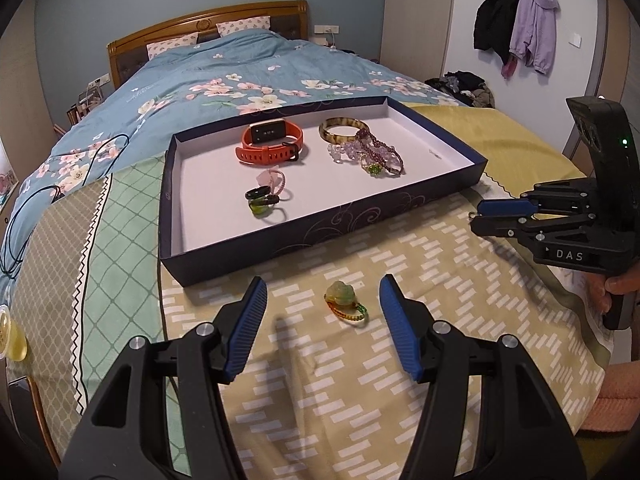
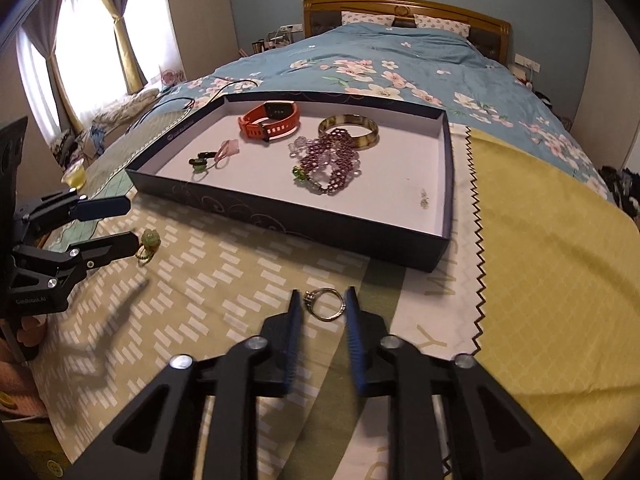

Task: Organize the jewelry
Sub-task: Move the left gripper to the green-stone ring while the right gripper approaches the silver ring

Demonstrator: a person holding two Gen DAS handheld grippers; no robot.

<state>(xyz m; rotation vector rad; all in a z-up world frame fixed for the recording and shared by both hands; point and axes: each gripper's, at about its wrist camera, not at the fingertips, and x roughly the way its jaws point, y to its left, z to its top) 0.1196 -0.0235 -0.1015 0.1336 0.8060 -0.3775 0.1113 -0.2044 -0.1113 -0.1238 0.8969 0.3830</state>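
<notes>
A dark blue tray (image 1: pixel 320 236) (image 2: pixel 320 224) with a white floor lies on the bed. It holds an orange watch (image 1: pixel 272 140), a horn-coloured bangle (image 1: pixel 346 130), purple bead bracelets (image 1: pixel 376 152) and a few small rings (image 1: pixel 264 200). In front of the tray, a jade-green ring (image 1: pixel 344 302) (image 2: pixel 150 240) rests on the patterned cover. My left gripper (image 1: pixel 323 280) (image 2: pixel 130 222) stands open around it without touching. A silver ring (image 2: pixel 324 304) lies flat between the tips of my right gripper (image 2: pixel 323 292) (image 1: pixel 476 216), whose pads meet both of its sides.
A yellow cloth (image 2: pixel 540 260) with a zigzag edge covers the bed right of the tray. A black cable (image 1: pixel 24 216) trails over the left side, near a cup of yellow liquid (image 2: pixel 76 176). A person's hand (image 1: pixel 616 284) holds the right gripper's handle.
</notes>
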